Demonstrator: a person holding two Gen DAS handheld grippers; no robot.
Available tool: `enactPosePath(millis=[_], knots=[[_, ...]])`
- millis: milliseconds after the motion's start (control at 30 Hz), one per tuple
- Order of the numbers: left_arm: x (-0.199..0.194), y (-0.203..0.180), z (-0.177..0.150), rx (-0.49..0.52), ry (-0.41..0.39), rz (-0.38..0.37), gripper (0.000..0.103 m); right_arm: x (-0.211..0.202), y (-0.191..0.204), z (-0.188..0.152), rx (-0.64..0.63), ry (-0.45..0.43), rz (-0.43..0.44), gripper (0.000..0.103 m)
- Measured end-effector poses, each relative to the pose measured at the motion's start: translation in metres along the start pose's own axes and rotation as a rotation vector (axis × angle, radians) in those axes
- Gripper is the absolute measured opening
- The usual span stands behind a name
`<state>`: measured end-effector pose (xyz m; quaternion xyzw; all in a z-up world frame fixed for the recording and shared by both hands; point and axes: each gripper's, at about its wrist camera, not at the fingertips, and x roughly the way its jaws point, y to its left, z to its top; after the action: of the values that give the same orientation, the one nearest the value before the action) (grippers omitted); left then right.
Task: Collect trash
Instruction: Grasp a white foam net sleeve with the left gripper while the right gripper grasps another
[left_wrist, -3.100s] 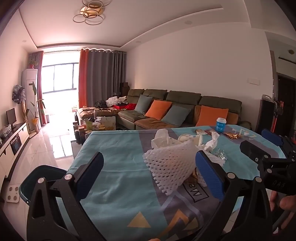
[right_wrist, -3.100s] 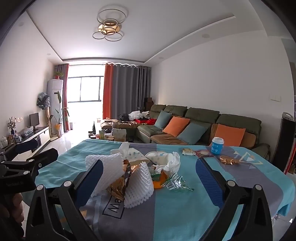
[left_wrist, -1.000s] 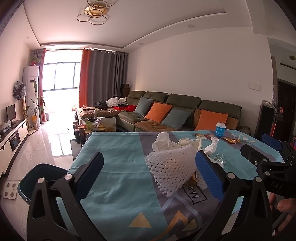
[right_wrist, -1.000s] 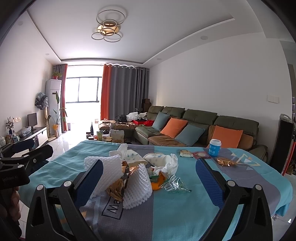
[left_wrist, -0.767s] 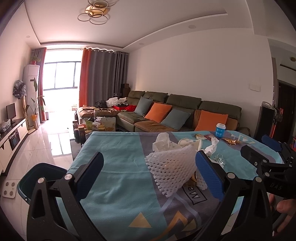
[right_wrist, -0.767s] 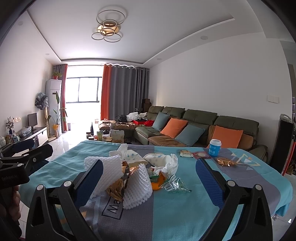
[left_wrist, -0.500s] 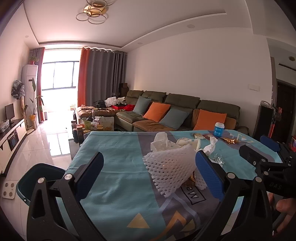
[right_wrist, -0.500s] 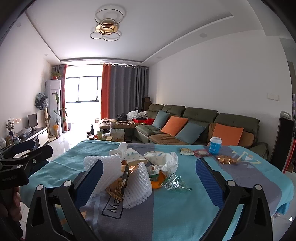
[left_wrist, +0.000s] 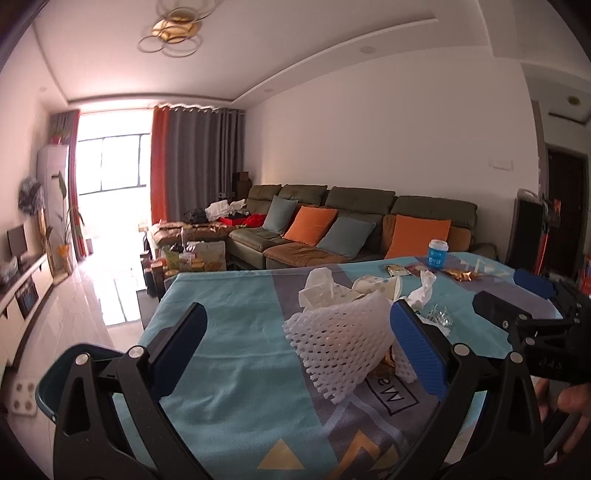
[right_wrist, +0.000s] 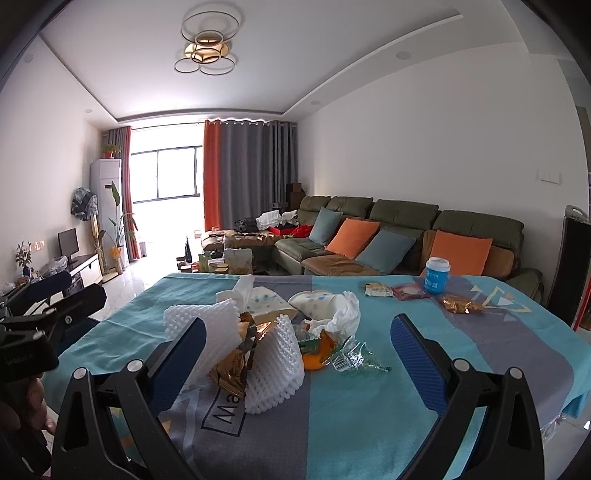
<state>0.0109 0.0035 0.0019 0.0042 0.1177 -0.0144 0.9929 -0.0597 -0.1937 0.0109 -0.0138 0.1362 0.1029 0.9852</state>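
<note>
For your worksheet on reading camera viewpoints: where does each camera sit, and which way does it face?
Left wrist: on the left hand-held gripper, at the table's left corner, facing the sofa; open fingers show, plus the right hand-held gripper and hand.
Right wrist: on the right hand-held gripper, nearer the middle, facing the sofa; open fingers, left hand-held gripper at left.
Shared: foam net, blue cup.
</note>
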Motion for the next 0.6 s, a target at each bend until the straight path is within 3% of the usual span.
enactPosePath(millis=[300,600], knots=[[0.022,-0.004,0.005,0.027,0.051,-0.02,0.098,0.03,-0.017,-0.007,0.099,0.115,0.037,0.097],[0.068,-0.002,-0.002,0.022,0.211,-0.04,0.098,0.069,-0.031,-0.023,0.212,0.265,0.122,0.097]])
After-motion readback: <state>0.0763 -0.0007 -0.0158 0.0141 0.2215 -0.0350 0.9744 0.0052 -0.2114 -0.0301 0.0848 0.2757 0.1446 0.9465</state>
